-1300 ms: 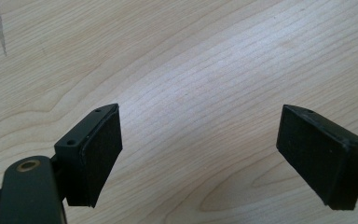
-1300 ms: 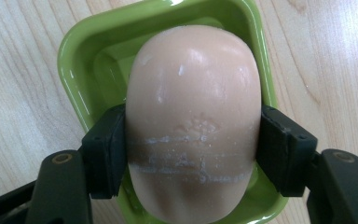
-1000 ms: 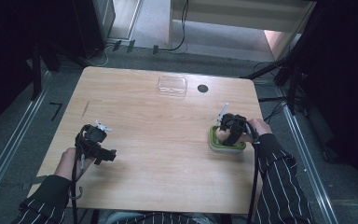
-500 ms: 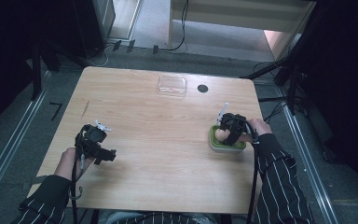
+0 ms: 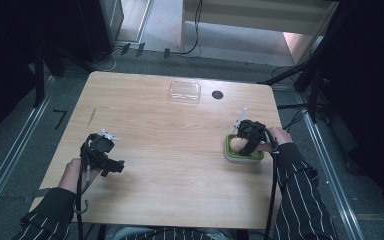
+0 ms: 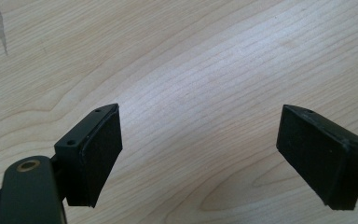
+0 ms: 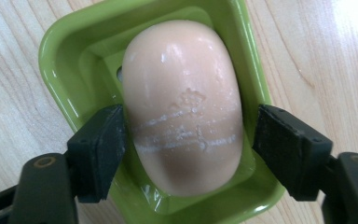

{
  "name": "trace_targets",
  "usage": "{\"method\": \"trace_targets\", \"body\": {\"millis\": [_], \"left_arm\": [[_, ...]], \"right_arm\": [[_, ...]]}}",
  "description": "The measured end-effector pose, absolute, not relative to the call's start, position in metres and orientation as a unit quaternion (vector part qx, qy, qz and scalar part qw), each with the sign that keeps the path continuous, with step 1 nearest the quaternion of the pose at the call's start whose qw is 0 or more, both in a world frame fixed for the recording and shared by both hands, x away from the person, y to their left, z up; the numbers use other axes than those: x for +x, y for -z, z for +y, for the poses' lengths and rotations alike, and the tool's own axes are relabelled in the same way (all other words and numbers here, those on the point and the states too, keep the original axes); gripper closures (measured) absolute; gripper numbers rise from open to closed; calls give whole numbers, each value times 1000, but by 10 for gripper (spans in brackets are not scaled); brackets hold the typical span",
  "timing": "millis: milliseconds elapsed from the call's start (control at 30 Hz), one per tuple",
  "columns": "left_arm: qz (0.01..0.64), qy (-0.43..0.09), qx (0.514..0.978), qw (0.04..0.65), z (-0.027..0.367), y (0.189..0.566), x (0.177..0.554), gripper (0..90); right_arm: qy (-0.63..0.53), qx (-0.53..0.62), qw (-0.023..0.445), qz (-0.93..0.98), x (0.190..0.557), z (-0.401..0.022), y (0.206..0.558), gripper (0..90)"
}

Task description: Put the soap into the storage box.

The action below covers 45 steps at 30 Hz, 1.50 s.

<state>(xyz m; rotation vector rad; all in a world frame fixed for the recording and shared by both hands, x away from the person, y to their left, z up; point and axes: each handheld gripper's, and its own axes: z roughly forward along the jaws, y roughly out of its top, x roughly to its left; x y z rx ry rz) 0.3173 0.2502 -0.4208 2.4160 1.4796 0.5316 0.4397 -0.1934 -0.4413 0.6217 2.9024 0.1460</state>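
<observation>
A pale peach bar of soap [image 7: 182,107] lies in a green dish [image 7: 56,56] near the table's right edge. My right gripper [image 7: 189,144] is lowered into the dish, its jaws on either side of the bar. The left pad [image 7: 100,149] is against the soap; the right pad [image 7: 291,151] stands a small gap off, so the gripper is open. From above, the right gripper [image 5: 242,145] covers most of the dish [image 5: 242,157] and soap [image 5: 235,144]. My left gripper [image 5: 112,167] hovers open over bare wood at the front left, nothing between its jaws [image 6: 200,154].
A clear plastic tray [image 5: 184,92] and a small black disc [image 5: 217,94] sit near the far edge of the wooden table [image 5: 180,165]. Cables trail from both grippers toward the front edge. The dish is close to the right edge.
</observation>
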Motion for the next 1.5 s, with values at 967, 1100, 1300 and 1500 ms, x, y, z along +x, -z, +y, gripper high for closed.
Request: {"method": "trace_targets", "body": {"millis": [967,1100,1300,1500], "left_arm": [[507,-182,832,131,250,421,318,147],[507,-183,832,131,250,420,318,147],[507,-183,832,131,250,420,318,148],[508,-183,831,132,250,420,318,147]], "right_arm": [[-141,272,97,947,406,-165,406,46],[-147,270,97,947,399,-159,406,46],[-149,271,106,945,389,-150,405,42],[-155,270,105,944,374,-142,403,40]]}}
